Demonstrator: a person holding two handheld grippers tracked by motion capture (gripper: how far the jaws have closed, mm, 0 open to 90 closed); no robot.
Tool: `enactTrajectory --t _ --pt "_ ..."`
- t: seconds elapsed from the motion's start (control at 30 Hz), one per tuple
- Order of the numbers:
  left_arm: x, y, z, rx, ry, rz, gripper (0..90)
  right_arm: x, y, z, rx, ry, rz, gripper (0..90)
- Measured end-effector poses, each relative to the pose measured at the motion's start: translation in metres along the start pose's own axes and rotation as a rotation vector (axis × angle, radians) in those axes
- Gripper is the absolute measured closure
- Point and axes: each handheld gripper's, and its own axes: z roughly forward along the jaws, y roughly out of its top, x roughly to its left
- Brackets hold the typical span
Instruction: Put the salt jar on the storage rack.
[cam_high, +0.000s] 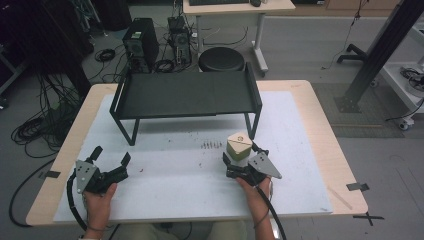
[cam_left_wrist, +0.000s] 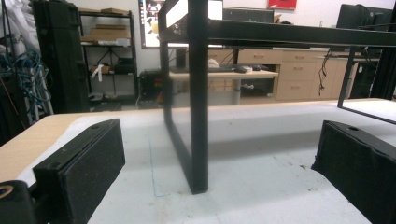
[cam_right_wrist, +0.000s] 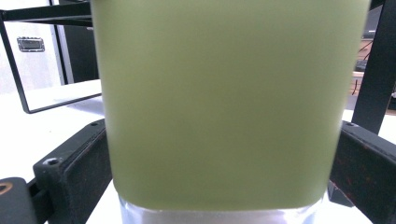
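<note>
At lower centre-right of the high view, the right gripper (cam_high: 243, 158) clasps a pale green container (cam_high: 239, 145) standing on the white mat (cam_high: 175, 175). The left gripper (cam_high: 111, 156), lower left, hangs released. The black shelf (cam_high: 185, 94) stands bare; placing likely remains.

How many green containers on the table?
1. The green container stands upright on the white mat, right of centre, in front of the black rack's right leg, between the jaws of the right gripper. Nothing else like it shows, though the rack could hide something.
</note>
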Motion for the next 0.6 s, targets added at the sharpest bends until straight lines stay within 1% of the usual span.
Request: enactTrajectory --t 0.6 --pt "0.0 0.0 0.0 0.0 0.0 0.0 1.9 0.0003 -0.0003 -0.0005 -0.007 0.002 -0.003 0.7"
